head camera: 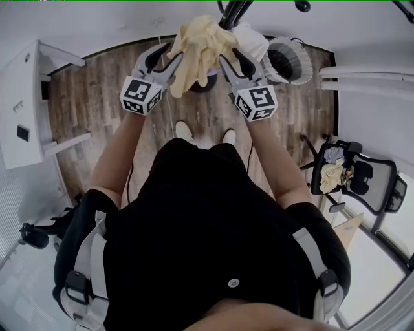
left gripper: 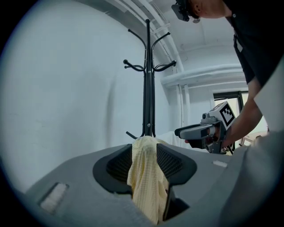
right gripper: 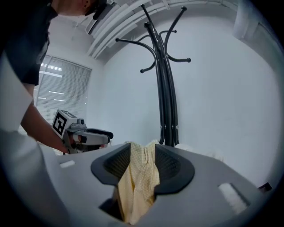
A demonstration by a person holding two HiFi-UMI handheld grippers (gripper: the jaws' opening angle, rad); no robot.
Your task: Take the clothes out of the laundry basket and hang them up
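Note:
A pale yellow garment (head camera: 200, 48) hangs bunched between both grippers, held up in front of the black coat stand (head camera: 233, 10). My left gripper (head camera: 169, 55) is shut on its left part, and the cloth (left gripper: 146, 177) drapes down between the pads. My right gripper (head camera: 226, 58) is shut on its right part, with folds of the cloth (right gripper: 140, 177) pinched between the pads. The stand's hooks (left gripper: 147, 80) rise just behind the garment, and its pole (right gripper: 164, 88) stands close ahead. The white laundry basket (head camera: 288, 61) sits on the floor to the right of the stand.
An office chair (head camera: 362, 178) with clothes piled on its seat stands at the right. A white table (head camera: 26, 103) is at the left. White cloth (head camera: 249, 35) lies by the stand's base. The person's feet (head camera: 184, 132) stand on the wooden floor.

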